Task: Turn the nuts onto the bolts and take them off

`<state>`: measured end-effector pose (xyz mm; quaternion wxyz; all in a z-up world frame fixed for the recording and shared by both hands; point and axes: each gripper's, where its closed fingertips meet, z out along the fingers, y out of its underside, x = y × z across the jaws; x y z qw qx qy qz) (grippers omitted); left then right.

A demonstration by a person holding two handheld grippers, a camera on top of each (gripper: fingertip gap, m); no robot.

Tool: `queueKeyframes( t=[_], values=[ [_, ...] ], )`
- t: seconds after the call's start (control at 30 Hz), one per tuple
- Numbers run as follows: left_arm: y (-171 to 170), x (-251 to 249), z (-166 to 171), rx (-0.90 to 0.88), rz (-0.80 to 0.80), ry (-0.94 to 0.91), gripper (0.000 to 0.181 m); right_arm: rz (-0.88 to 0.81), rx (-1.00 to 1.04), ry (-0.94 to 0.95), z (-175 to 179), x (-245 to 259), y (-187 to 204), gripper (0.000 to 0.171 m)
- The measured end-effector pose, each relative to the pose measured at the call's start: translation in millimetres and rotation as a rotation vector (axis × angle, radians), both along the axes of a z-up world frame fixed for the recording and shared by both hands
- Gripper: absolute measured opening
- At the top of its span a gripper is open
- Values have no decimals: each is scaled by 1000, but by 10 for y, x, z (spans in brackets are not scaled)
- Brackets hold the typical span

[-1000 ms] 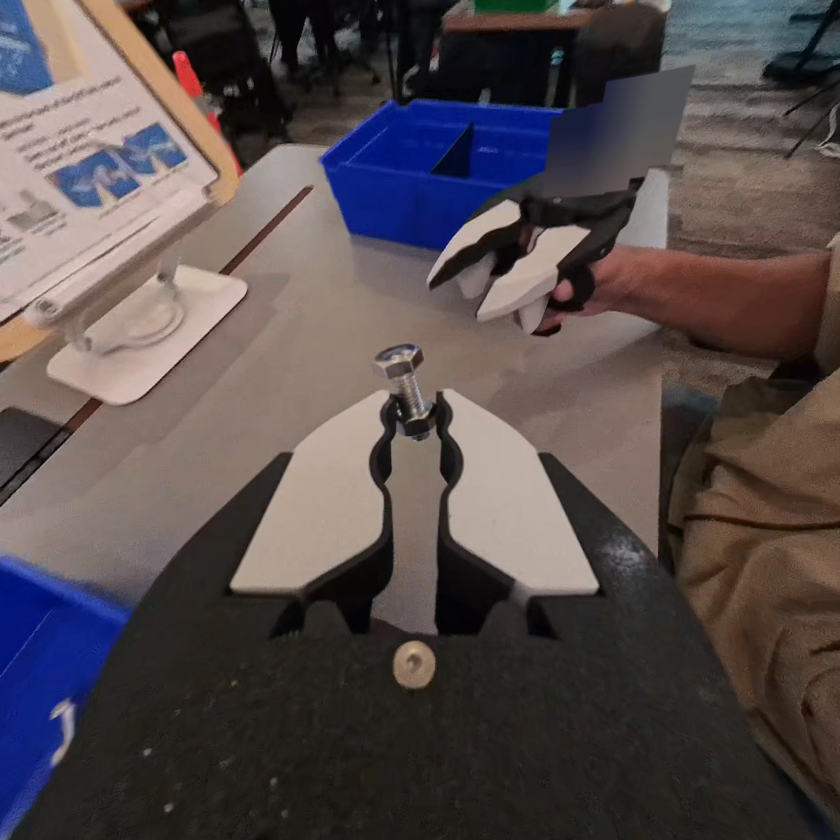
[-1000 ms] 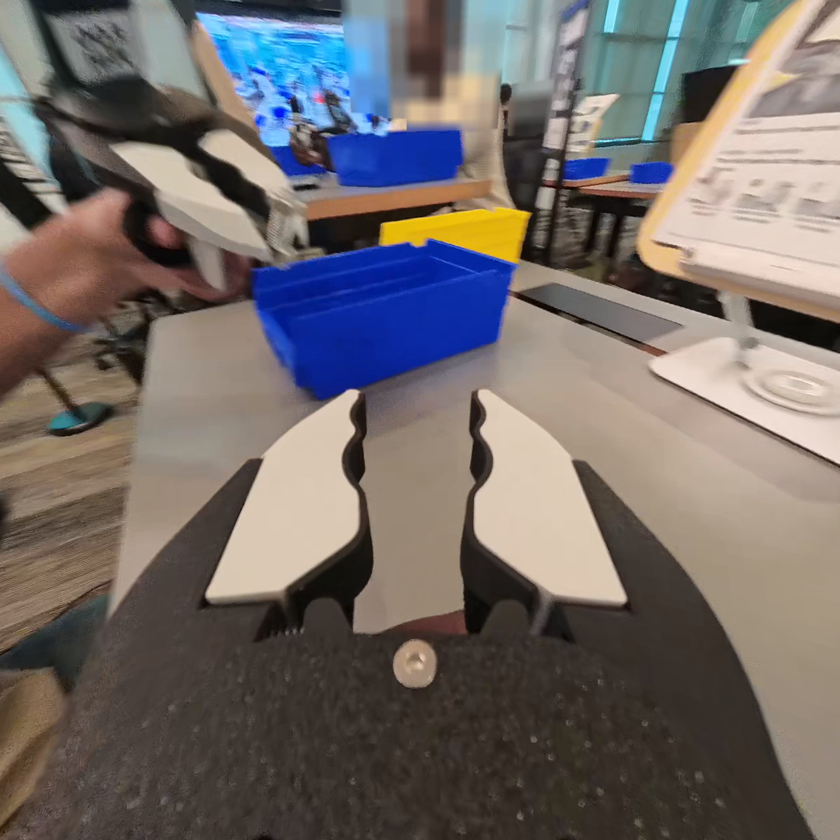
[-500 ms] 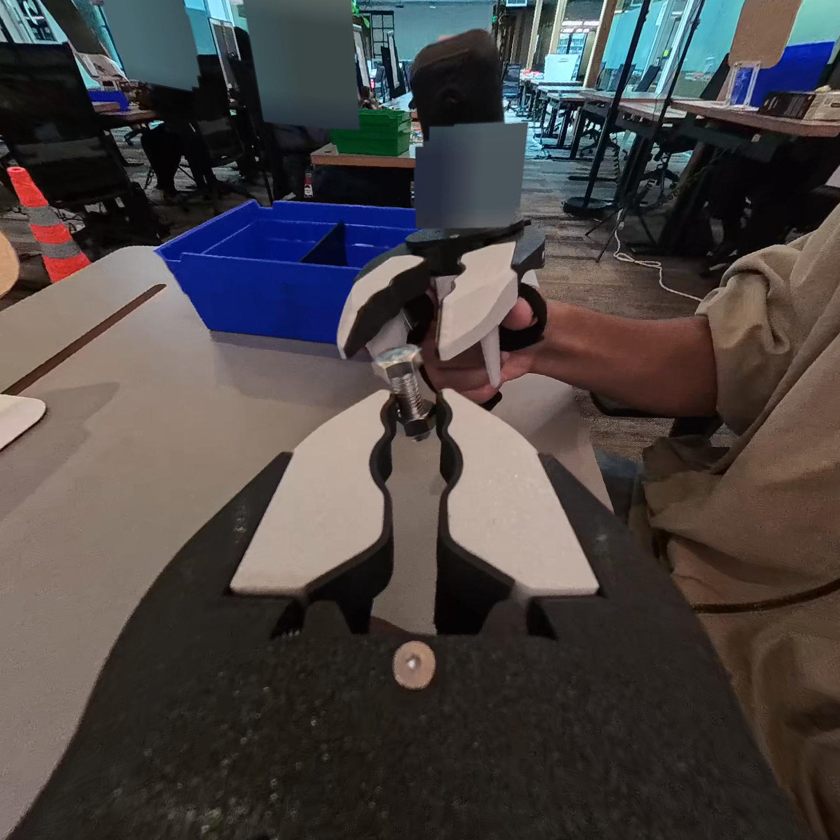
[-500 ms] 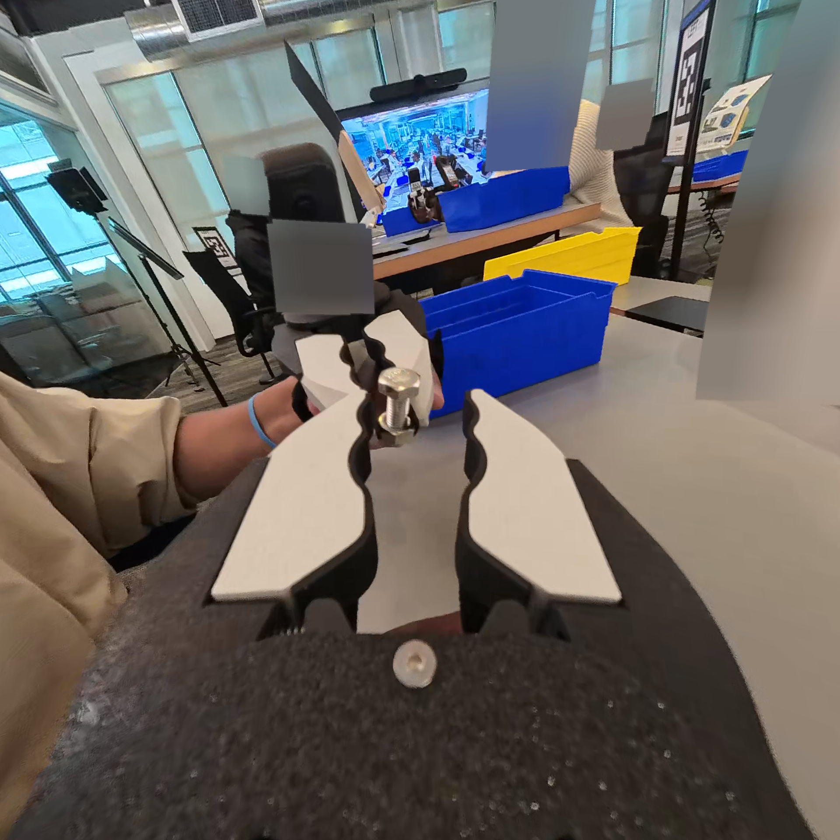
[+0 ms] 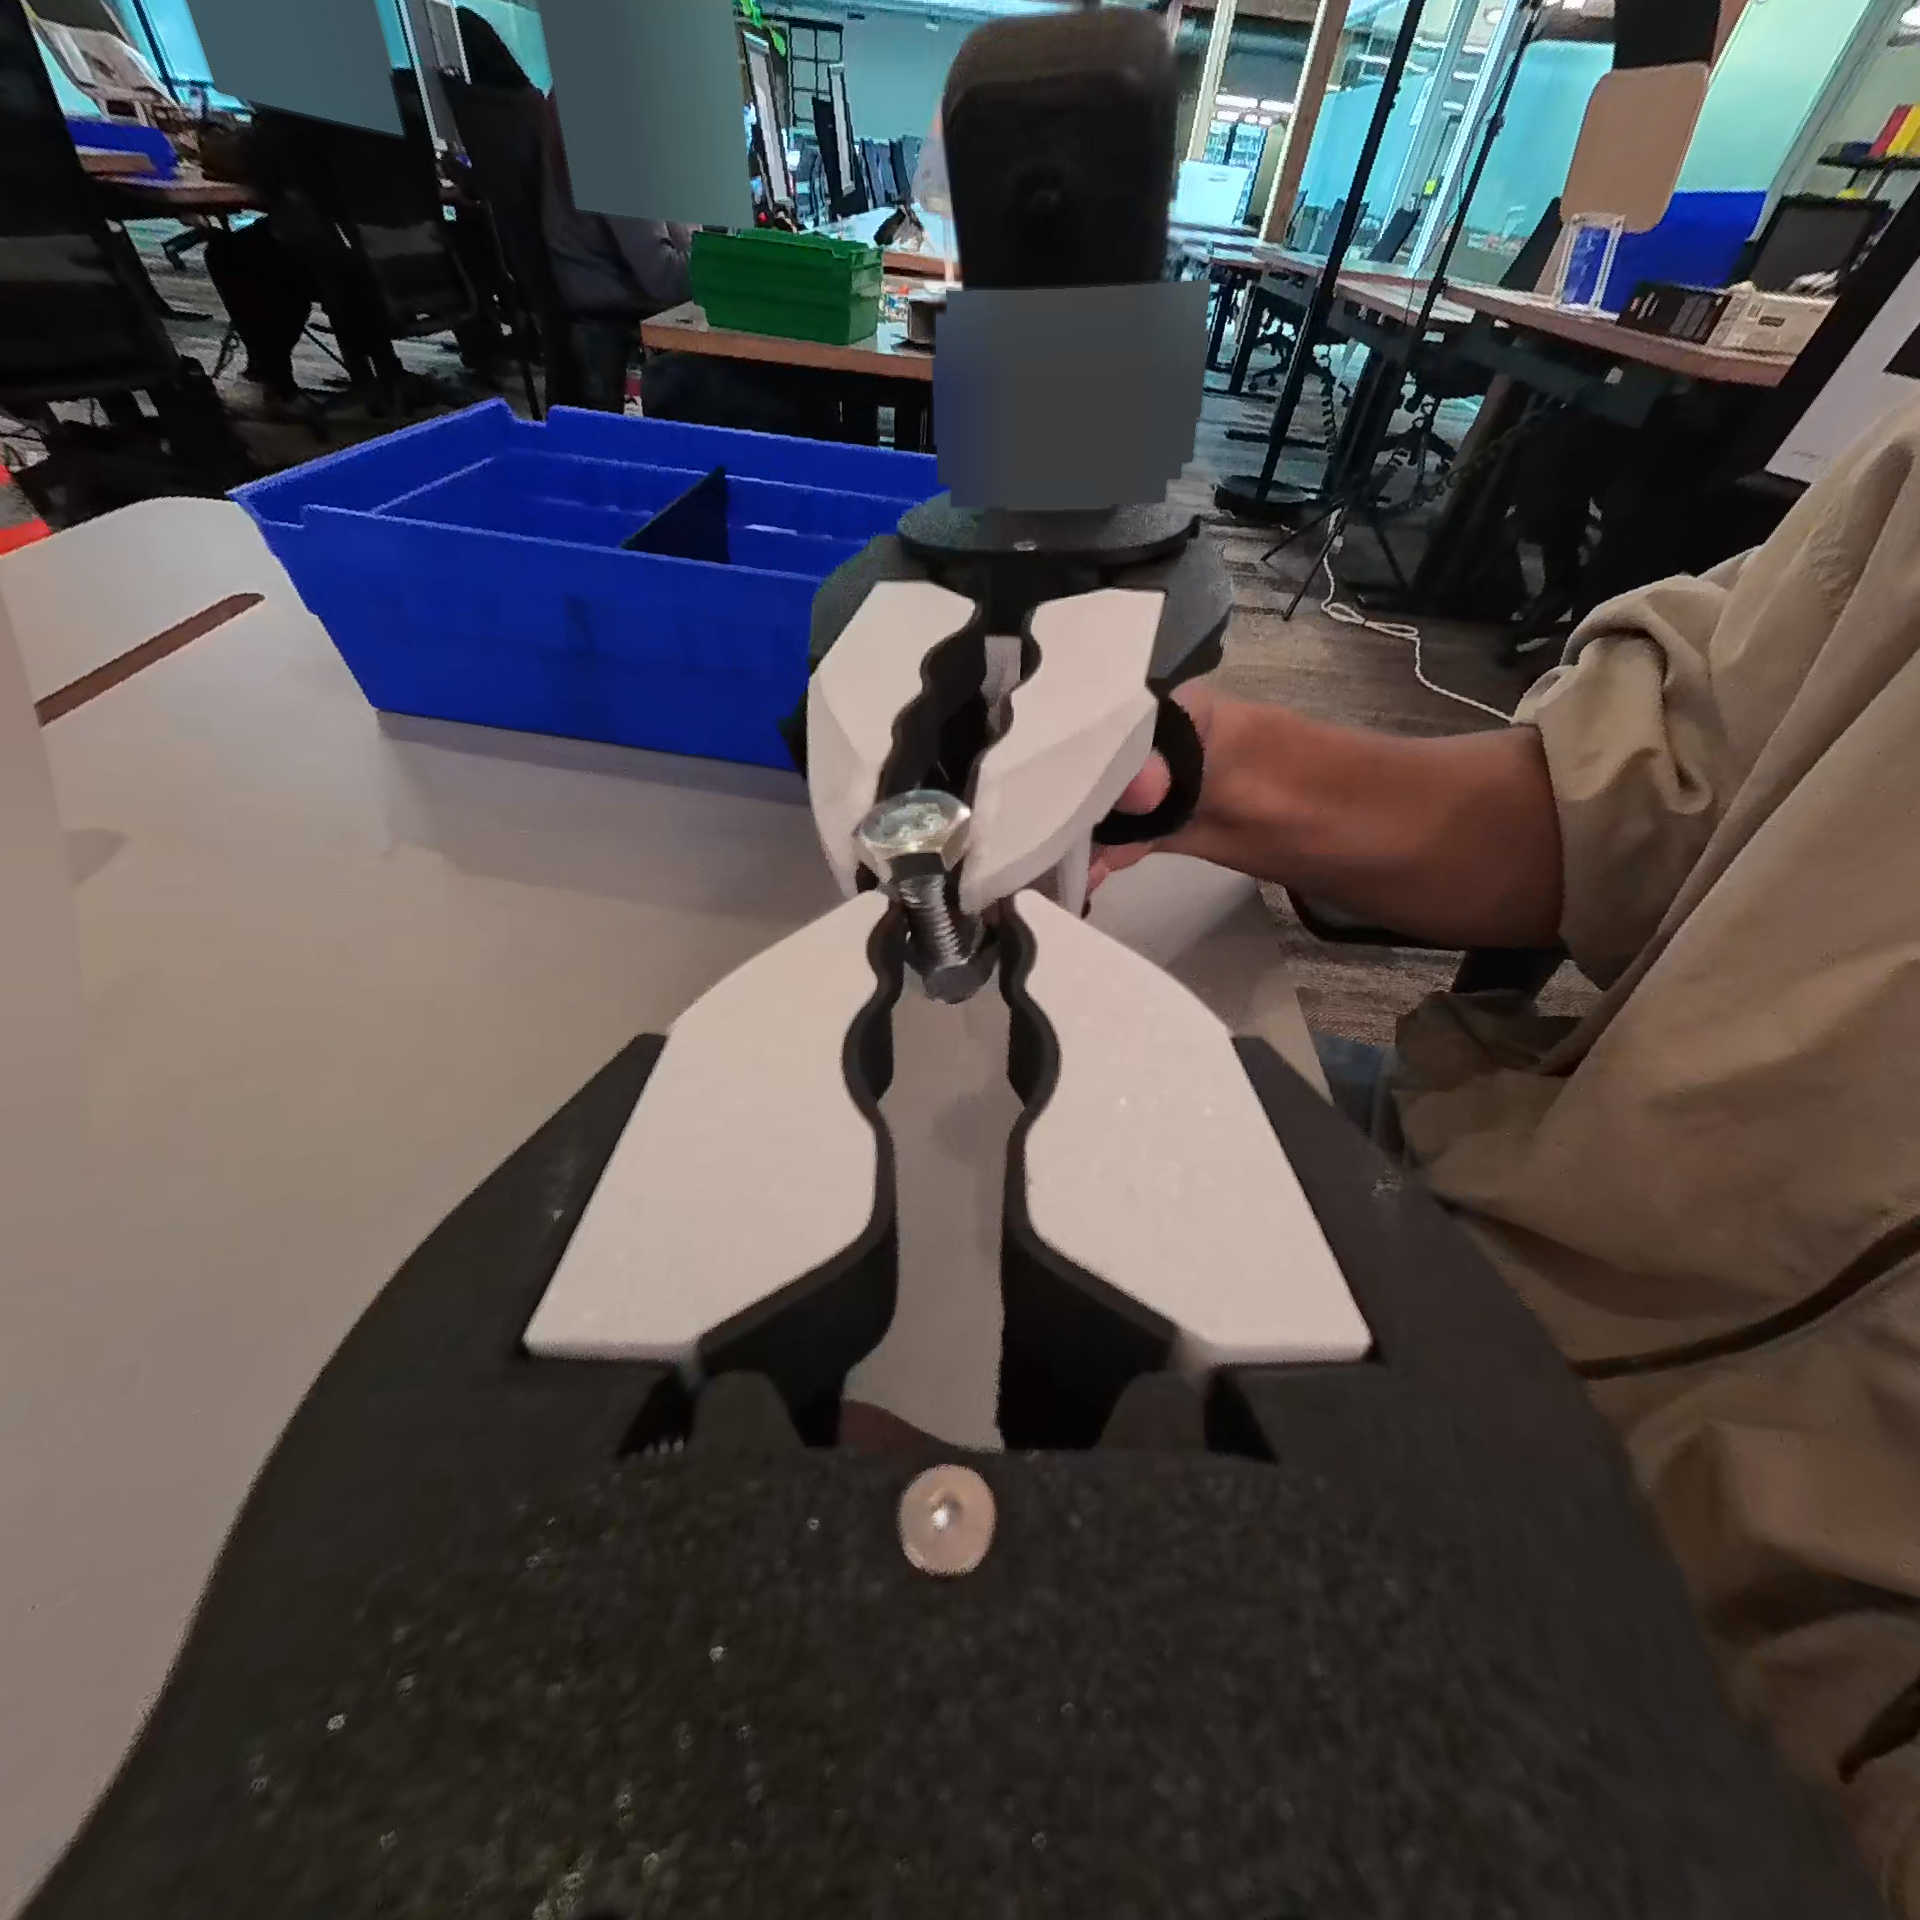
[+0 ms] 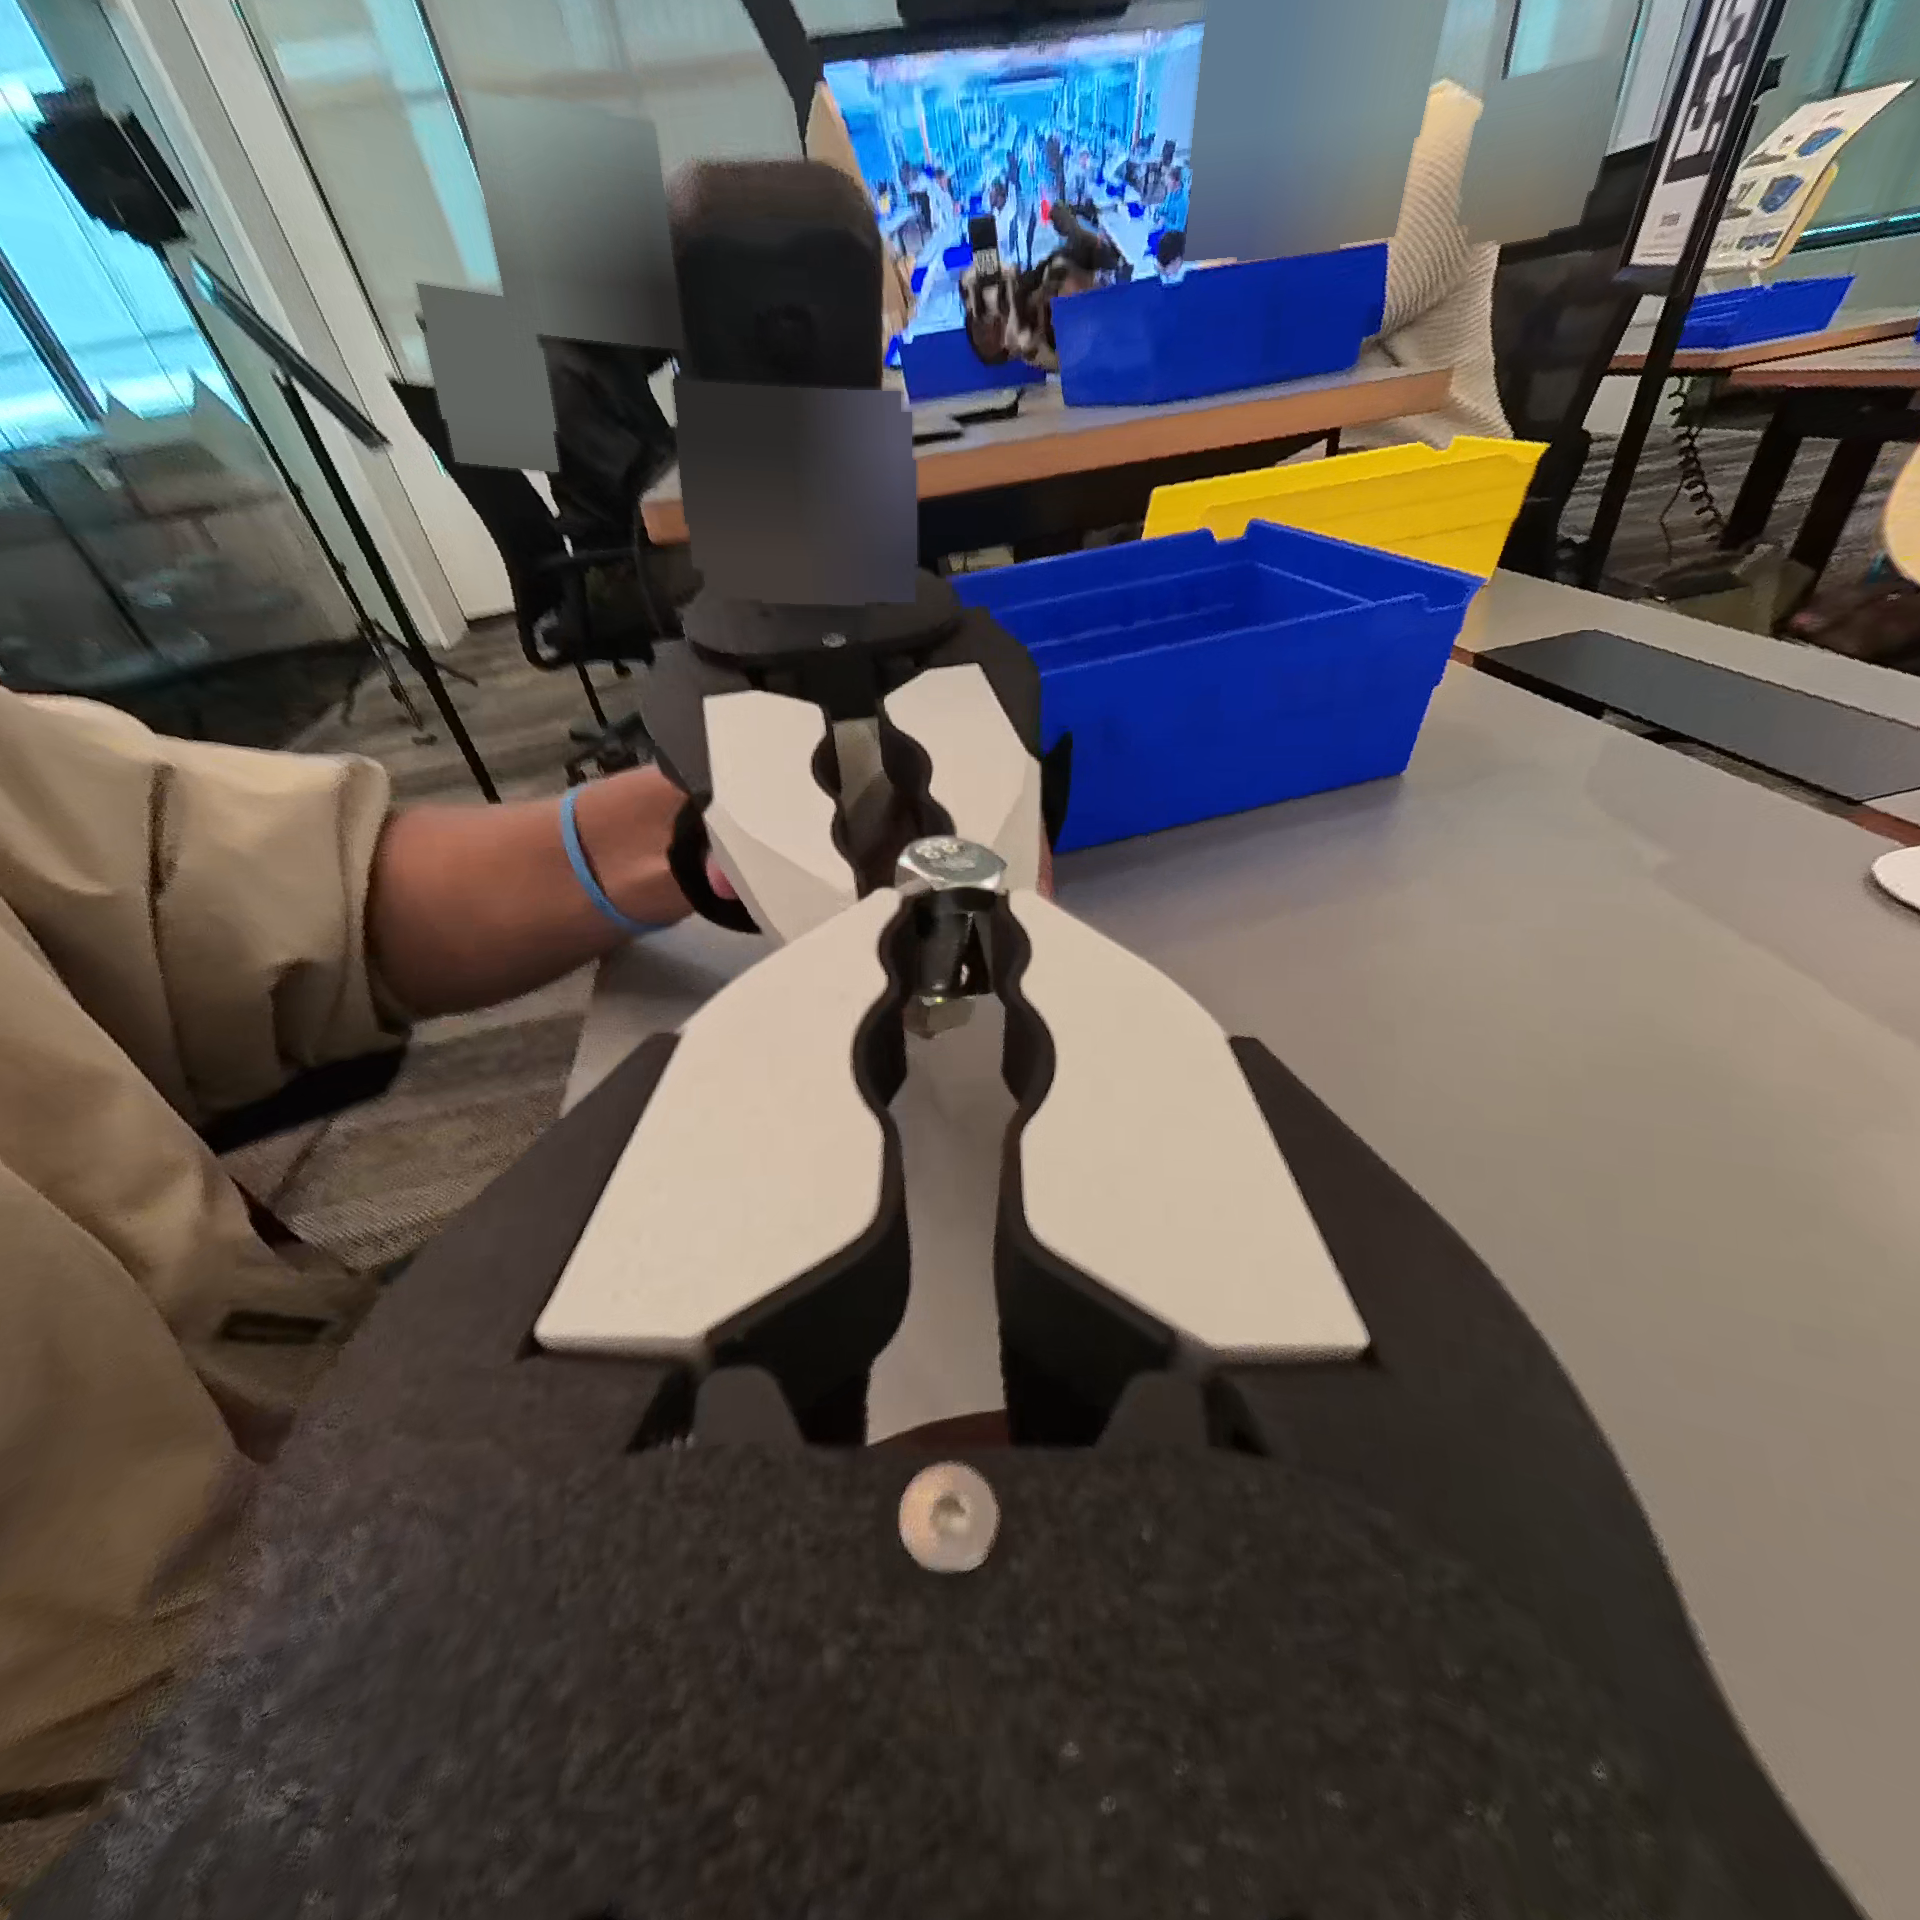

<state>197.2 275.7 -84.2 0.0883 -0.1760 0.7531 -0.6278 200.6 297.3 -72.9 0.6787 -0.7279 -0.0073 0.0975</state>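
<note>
A silver hex bolt (image 5: 912, 831) stands upright with a nut (image 5: 951, 977) threaded on its lower end. My left gripper (image 5: 948, 925) is shut on the nut and holds it above the grey table (image 5: 312, 935). My right gripper (image 6: 948, 914) faces it from the other side and is shut on the bolt (image 6: 949, 873) just under the head. The nut (image 6: 935, 1013) shows lower, in the gap between the right fingers. The right gripper also shows in the left wrist view (image 5: 920, 873), and the left gripper's fingers (image 6: 769, 821) show in the right wrist view.
A blue divided bin (image 5: 540, 623) stands on the table behind the grippers; it also shows in the right wrist view (image 6: 1226, 707). A yellow bin (image 6: 1351, 499) sits behind that. The person's forearms and beige sleeves (image 5: 1714, 831) reach in from the near side. Less than 4 cm separates the two grippers' tips.
The right gripper came in open from the side, met the bolt and closed on it under the head. The left gripper kept its hold on the nut and turned towards the right one.
</note>
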Motion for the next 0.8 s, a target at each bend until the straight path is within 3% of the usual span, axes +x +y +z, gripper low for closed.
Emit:
queueKeyframes(
  t=[0.13,0.37,0.57,0.8],
  values=[
    [31,-63,-88,112,-20,56,42,-52,-83,-139,-111,16,25,11],
    [176,63,-164,130,64,177,37,-112,-228,-346,-358,47,75,9],
    [262,154,-329,-3,100,481,29,-206,-386,-697,-546,80,113,9],
    [237,67,-304,-61,56,514,32,-318,-482,-1013,-537,134,138,9]
  ],
)
